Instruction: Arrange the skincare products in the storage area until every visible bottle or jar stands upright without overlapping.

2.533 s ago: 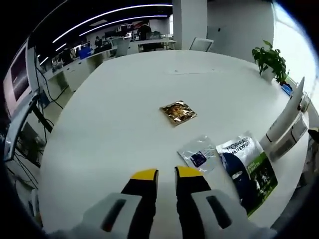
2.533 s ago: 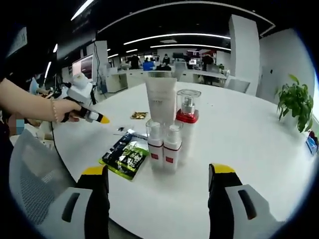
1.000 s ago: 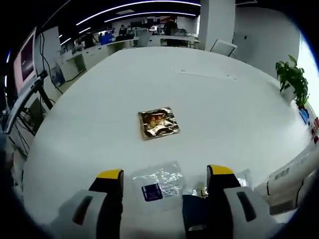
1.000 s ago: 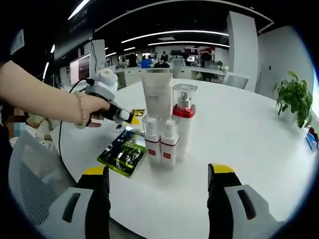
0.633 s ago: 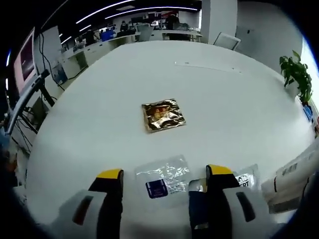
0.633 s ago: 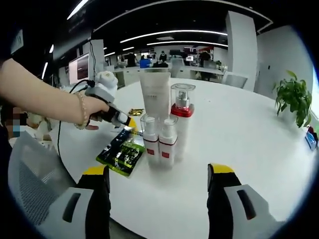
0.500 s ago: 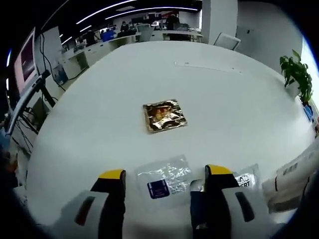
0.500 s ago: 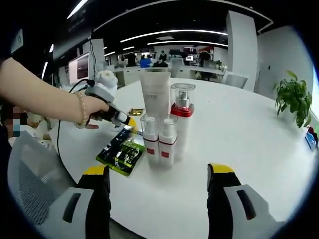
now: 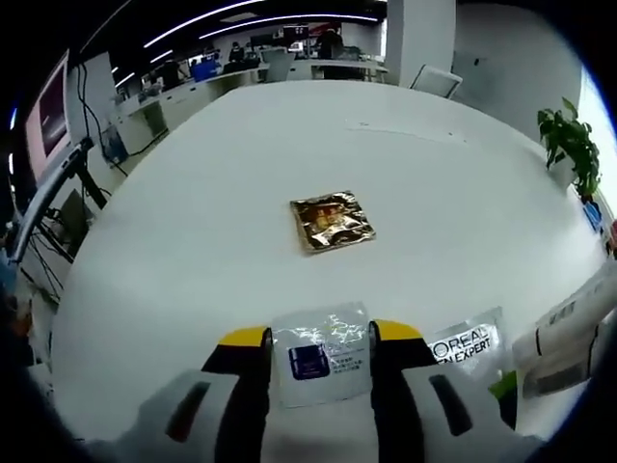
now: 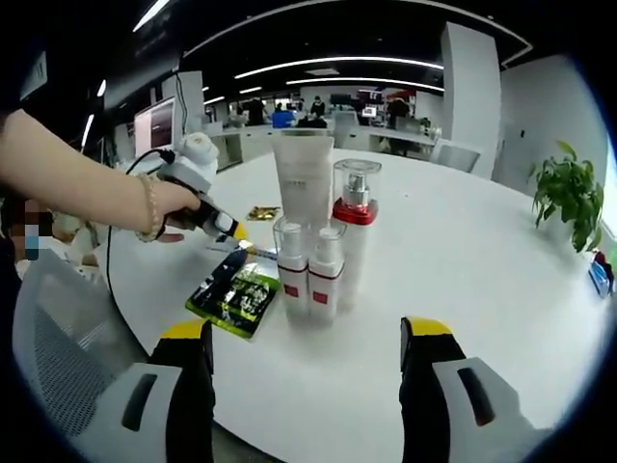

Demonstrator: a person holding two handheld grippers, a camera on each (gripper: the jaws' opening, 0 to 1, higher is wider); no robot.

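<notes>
Your left tool has its jaws drawn in on either side of the clear sachet, which lies flat on the white tabletop; the tips flank it closely, but whether they are actually pinching it cannot be told from the left gripper view. To do this step well, take the sachet by its near edge, lift only enough to free it, and keep it level so it does not drag the L'Oreal packet lying just to its right, edge to edge or slightly overlapped.

Your right tool is released, jaws wide, hovering near the tabletop rim and holding nothing. Keep it back until the left hand is finished.

Just beyond it stand the task's bottles: two small clear-capped bottles side by side at the front, a red-collared pump bottle touching behind them on the right, and a tall white tube behind on the left. All four are upright and tightly grouped. The green-and-black packet lies flat just left of them, close to the near rim.

Farther out, a gold foil sachet lies alone mid-tabletop, well apart from everything. The far half is open, giving you ample room to set pieces down. A potted plant sits at the far right edge; stay clear of it.
</notes>
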